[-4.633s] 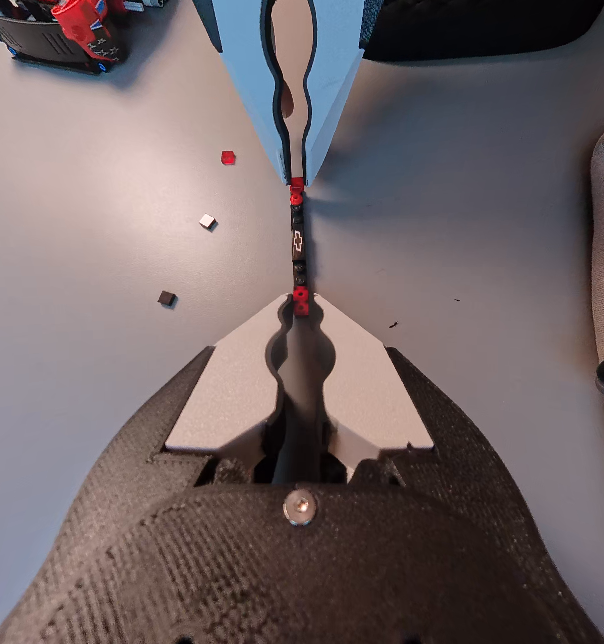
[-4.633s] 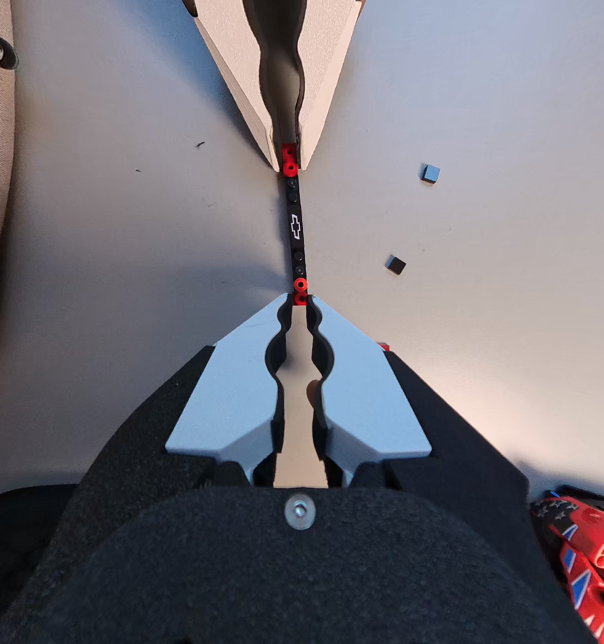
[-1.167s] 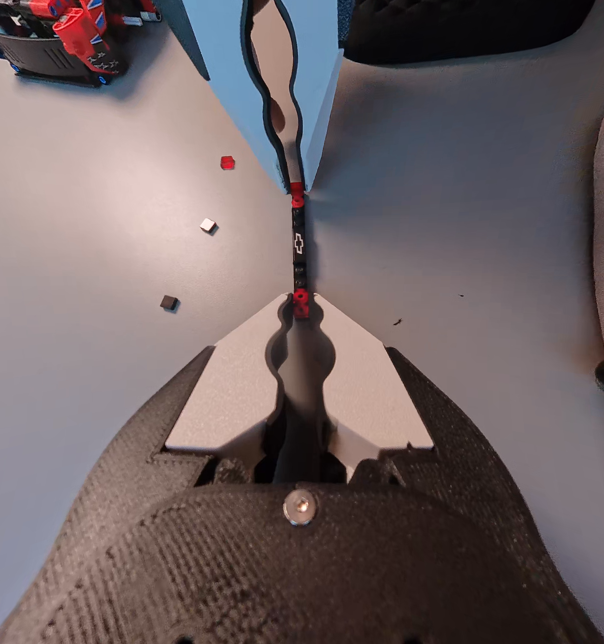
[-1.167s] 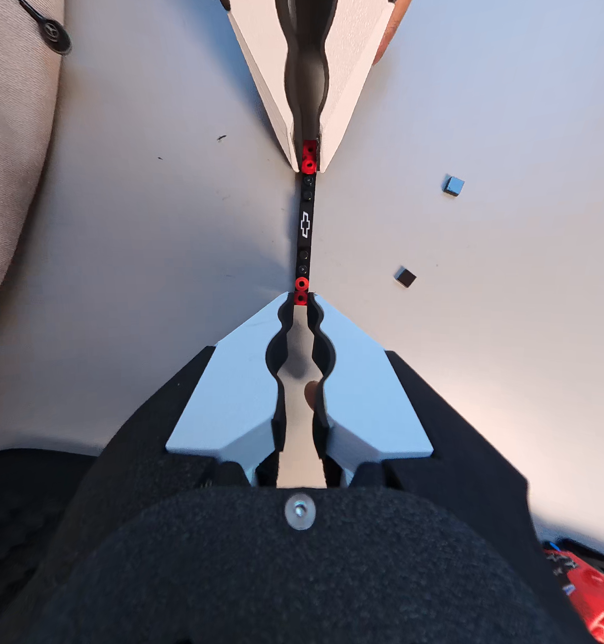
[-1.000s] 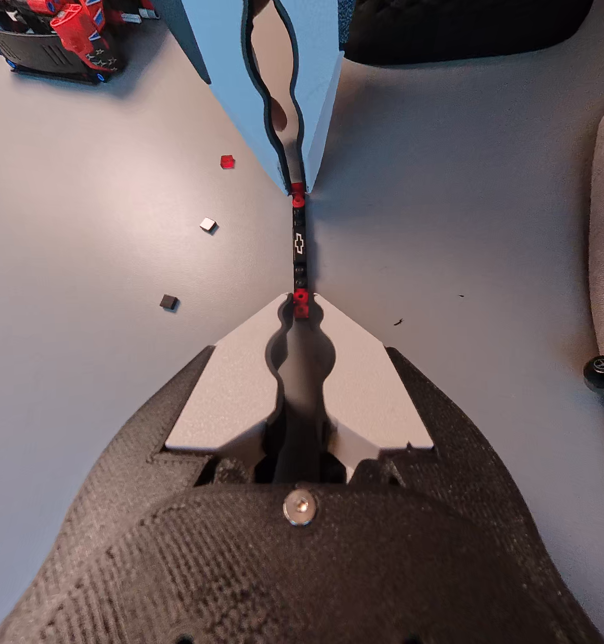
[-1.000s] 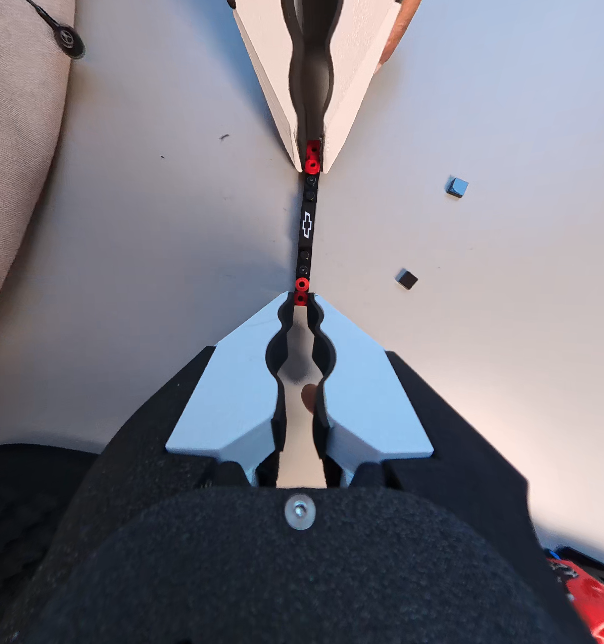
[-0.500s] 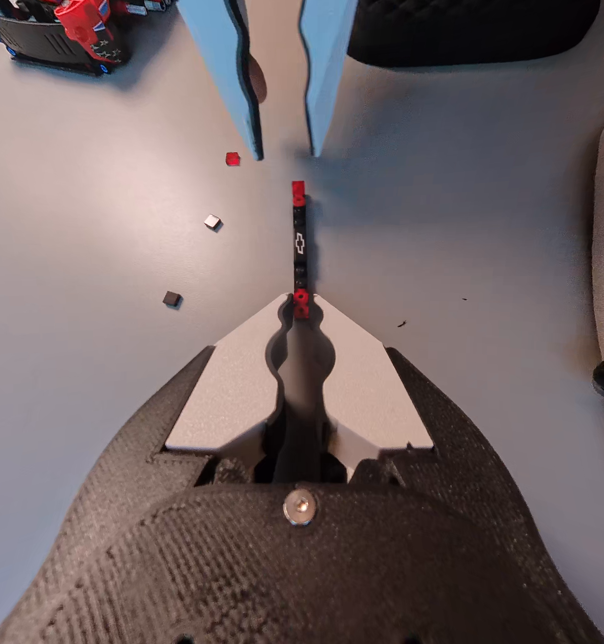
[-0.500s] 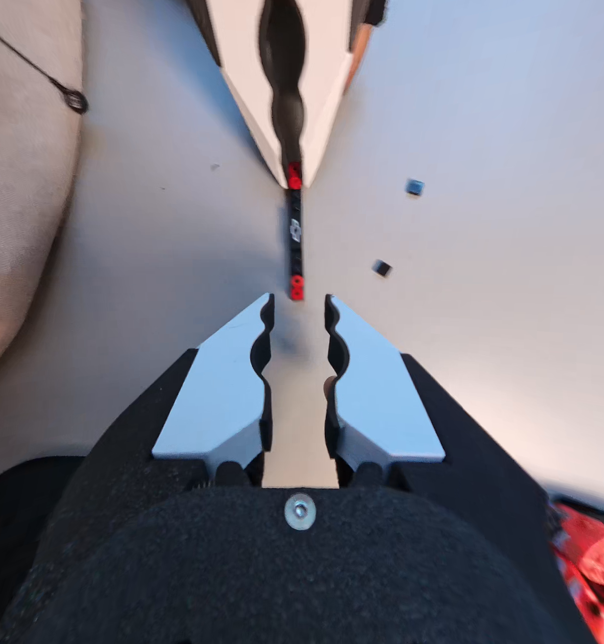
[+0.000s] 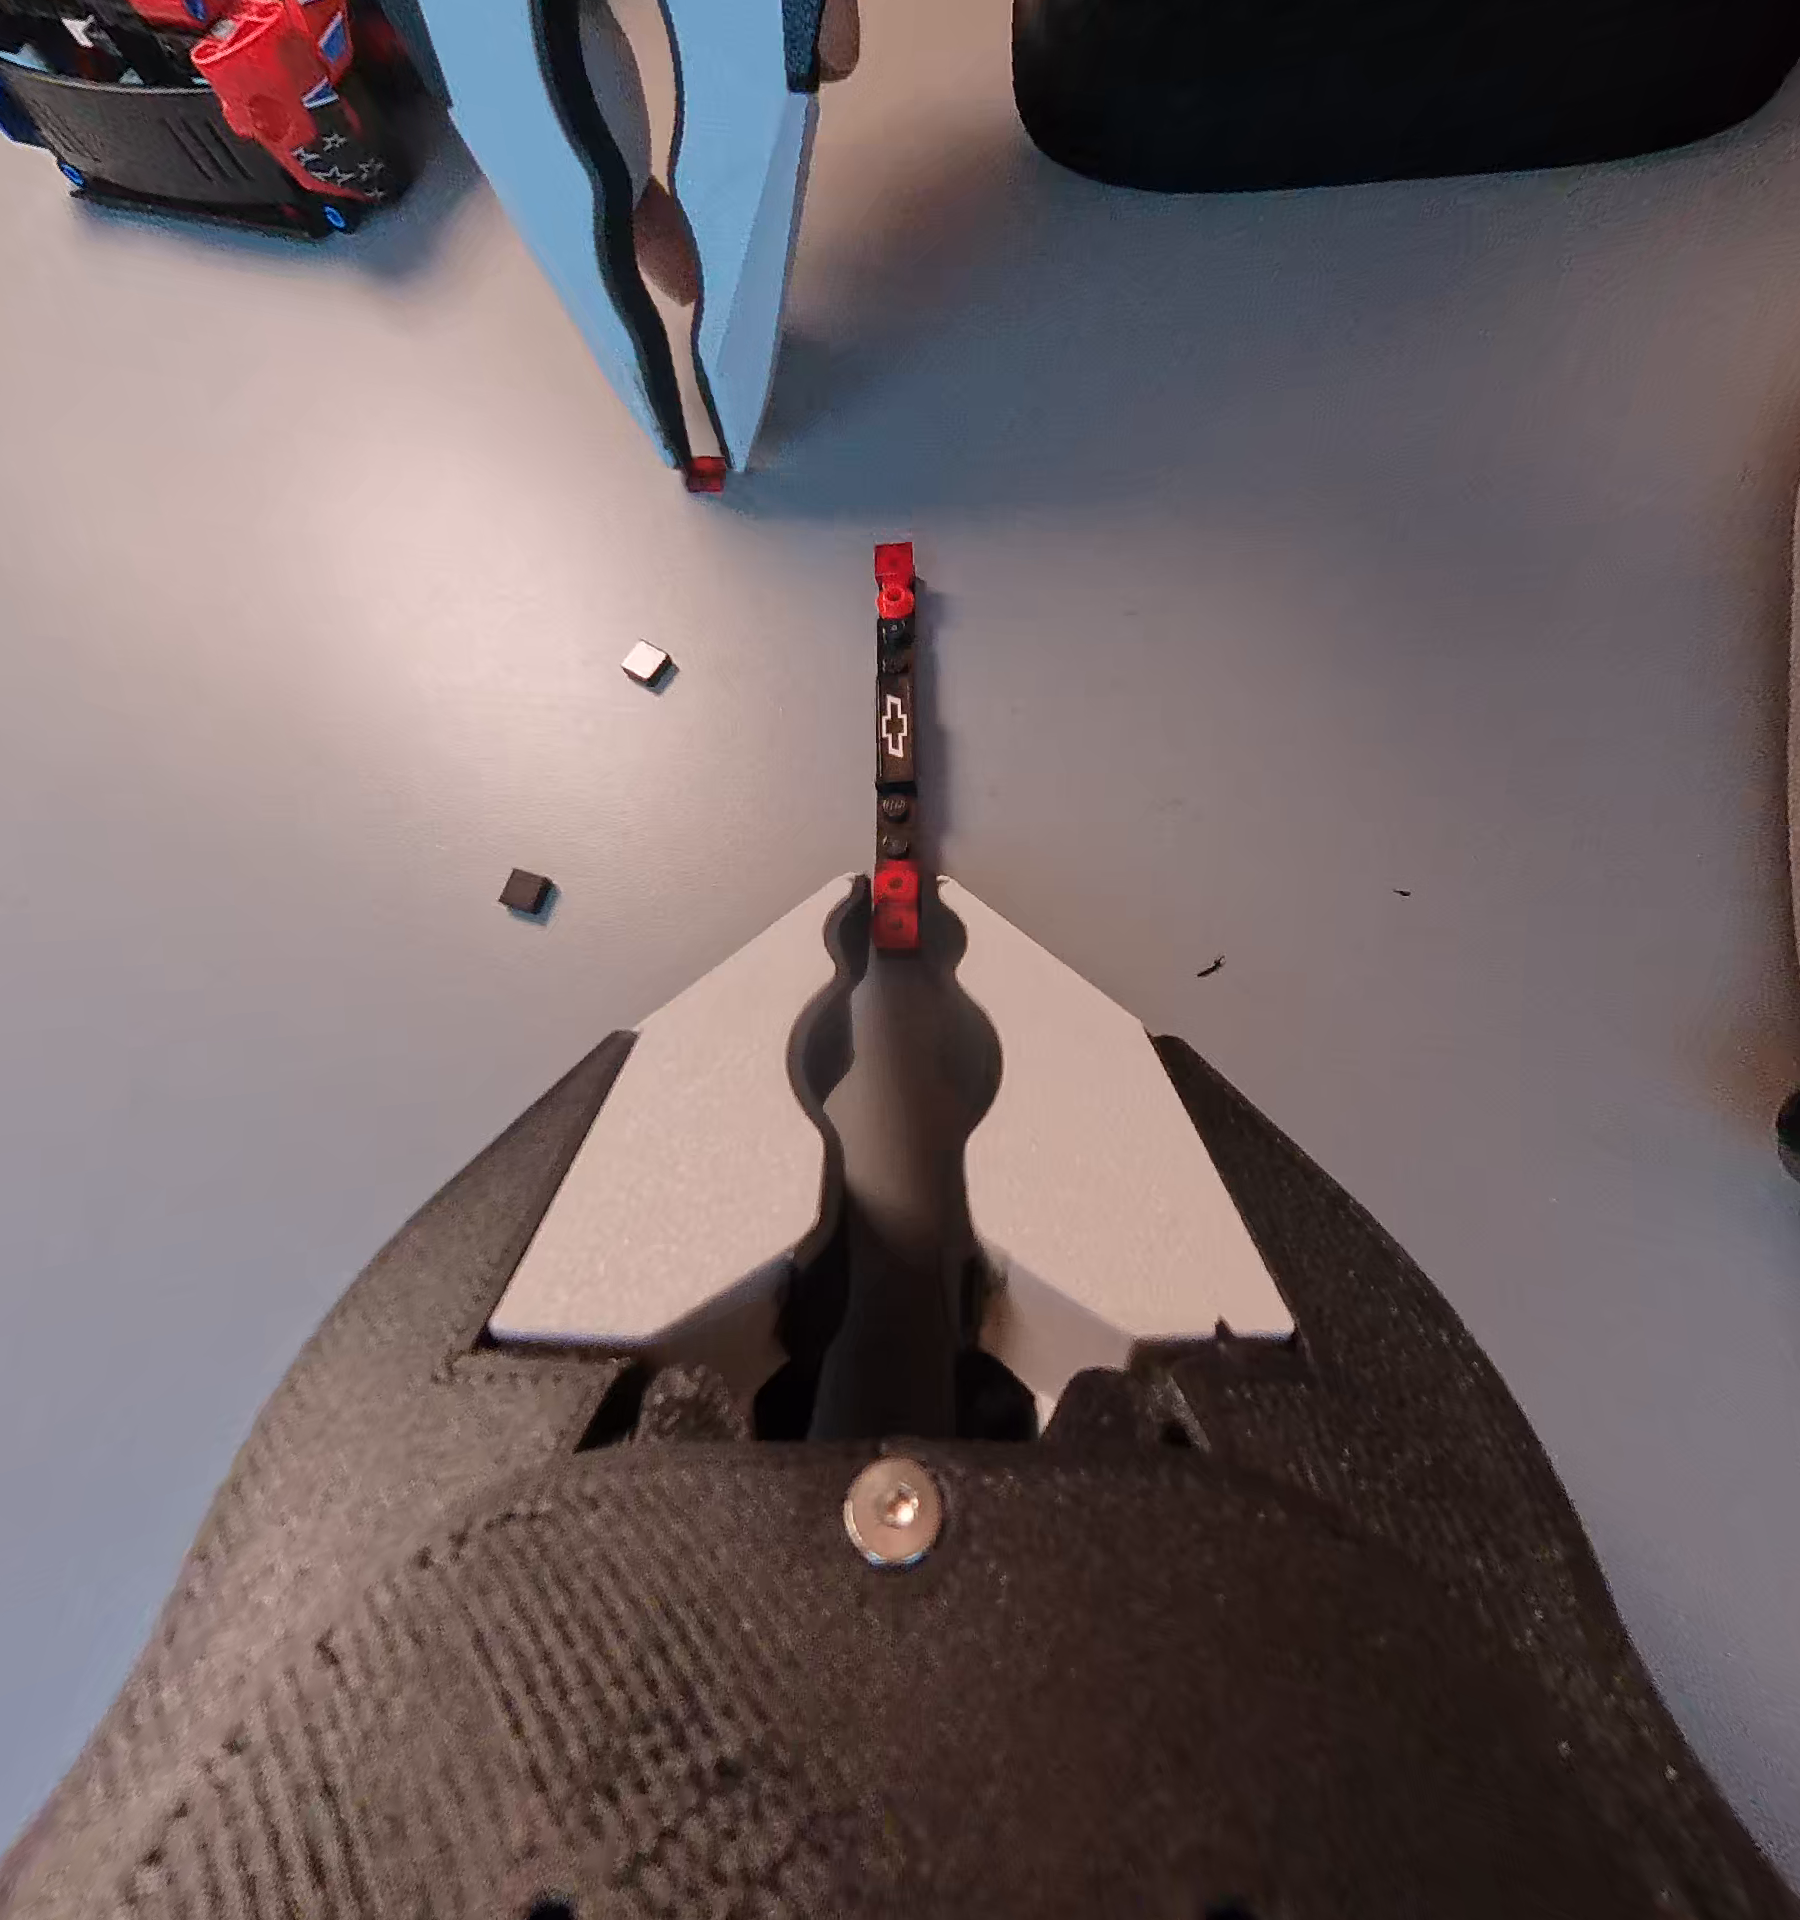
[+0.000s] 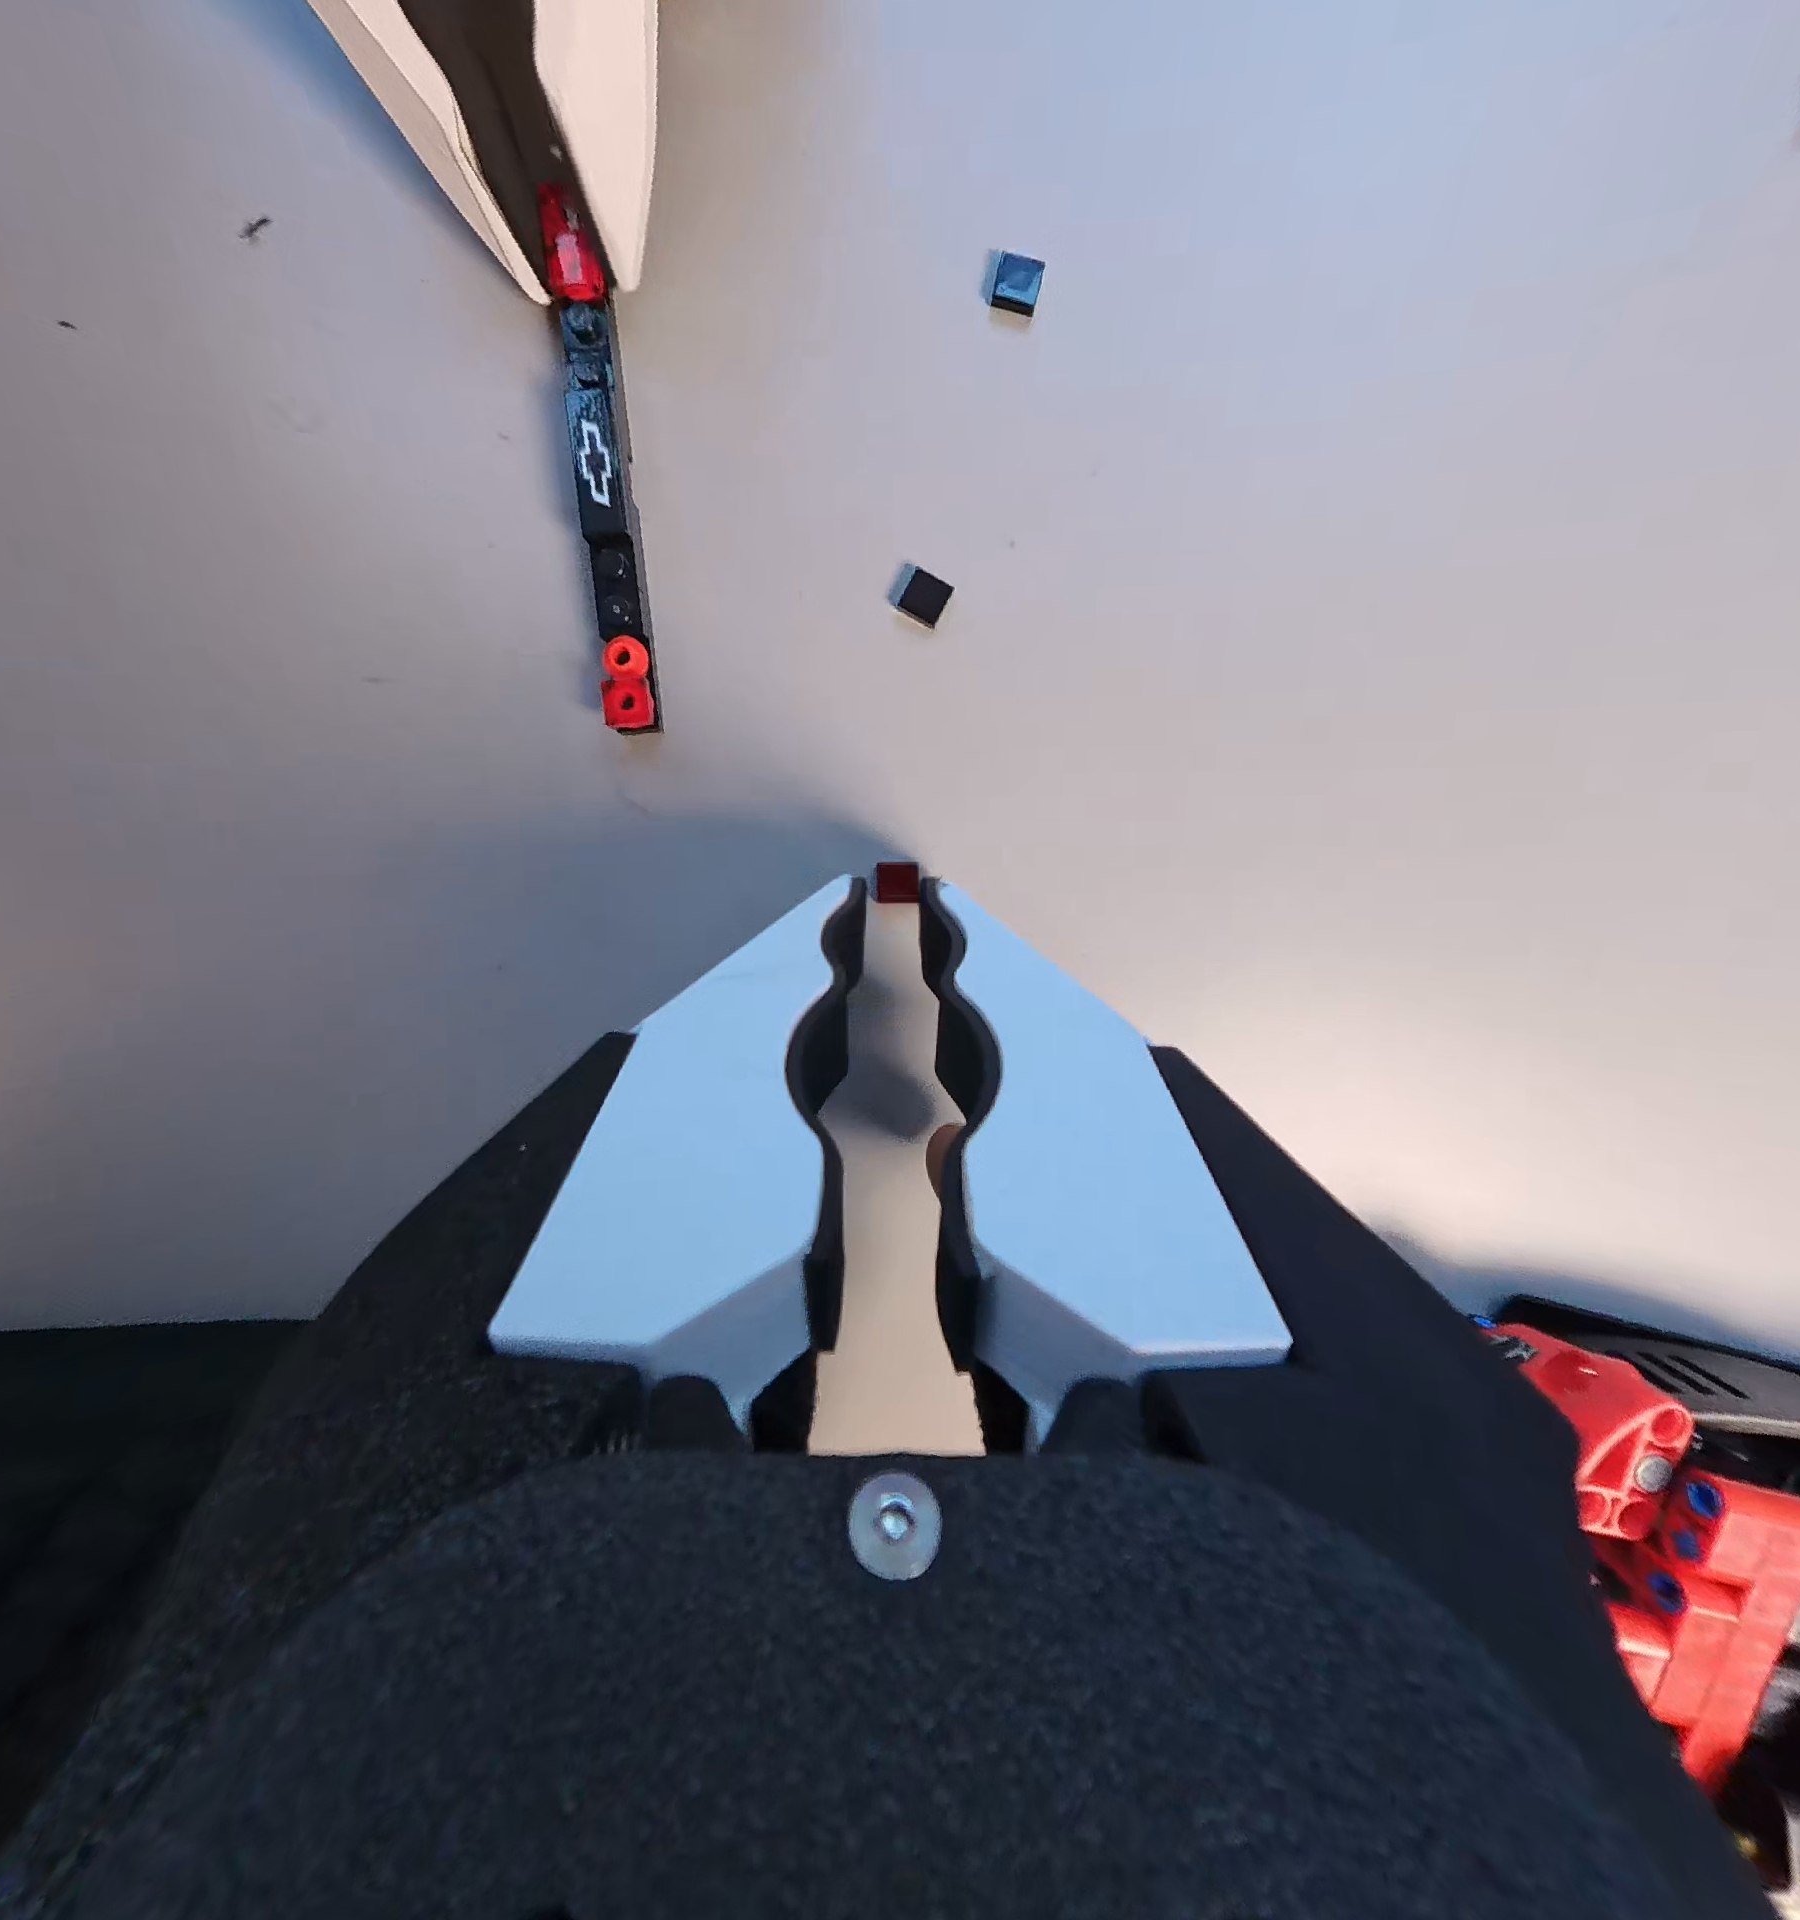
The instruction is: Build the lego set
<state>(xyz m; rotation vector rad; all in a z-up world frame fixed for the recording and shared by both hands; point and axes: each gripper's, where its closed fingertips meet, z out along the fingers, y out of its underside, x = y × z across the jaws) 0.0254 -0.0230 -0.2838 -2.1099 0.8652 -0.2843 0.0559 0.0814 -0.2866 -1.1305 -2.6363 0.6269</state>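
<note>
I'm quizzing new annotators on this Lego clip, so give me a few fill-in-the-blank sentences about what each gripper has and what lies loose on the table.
1. The left gripper is shut on one end of the long black ______.
2. The right gripper is closed around a small ______ tile.
3. Apart from that tile, ______ small loose tiles lie on the table: a light one and a dark one.
4. The strip's free end carries a ______ piece.

Missing words: strip; red; two; red
</note>
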